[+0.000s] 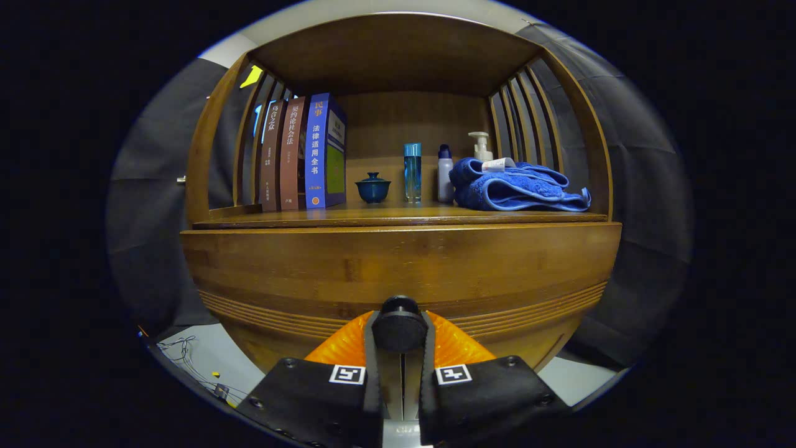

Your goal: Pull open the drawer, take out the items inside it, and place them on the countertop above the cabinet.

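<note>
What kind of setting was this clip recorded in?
Likely a staged home corner in a cloth-walled booth: a wooden slatted cabinet holding upright books, toiletry bottles and a folded blue towel. The tool grips the round black drawer knob.

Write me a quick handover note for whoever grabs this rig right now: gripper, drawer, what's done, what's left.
Hand-held gripper: fingers closed on the round dark drawer knob, one on each side.
Drawer: front looks flush with the cabinet, not visibly pulled out; contents hidden.
Countertop: already carries books, a small lidded cup, bottles and a blue towel.
Done: knob grasped.
Left: pull the drawer open, lift out whatever is inside, set it on the countertop.
</note>
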`<move>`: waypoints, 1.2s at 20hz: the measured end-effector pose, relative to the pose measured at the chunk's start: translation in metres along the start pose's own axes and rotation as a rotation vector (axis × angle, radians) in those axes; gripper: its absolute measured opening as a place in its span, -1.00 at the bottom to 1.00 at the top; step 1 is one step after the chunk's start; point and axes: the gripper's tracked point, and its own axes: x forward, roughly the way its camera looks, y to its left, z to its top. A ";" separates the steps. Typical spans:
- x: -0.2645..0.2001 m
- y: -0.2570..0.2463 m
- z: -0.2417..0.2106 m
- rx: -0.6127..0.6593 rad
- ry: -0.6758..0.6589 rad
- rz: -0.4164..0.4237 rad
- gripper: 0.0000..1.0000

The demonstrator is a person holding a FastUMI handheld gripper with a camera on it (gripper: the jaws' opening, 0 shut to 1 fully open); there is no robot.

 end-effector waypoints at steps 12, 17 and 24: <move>-0.095 -0.007 -0.012 0.009 0.021 0.025 -0.47; -0.120 -0.009 -0.016 0.001 0.029 0.033 -0.47; -0.157 -0.011 -0.030 0.001 0.068 0.037 -0.47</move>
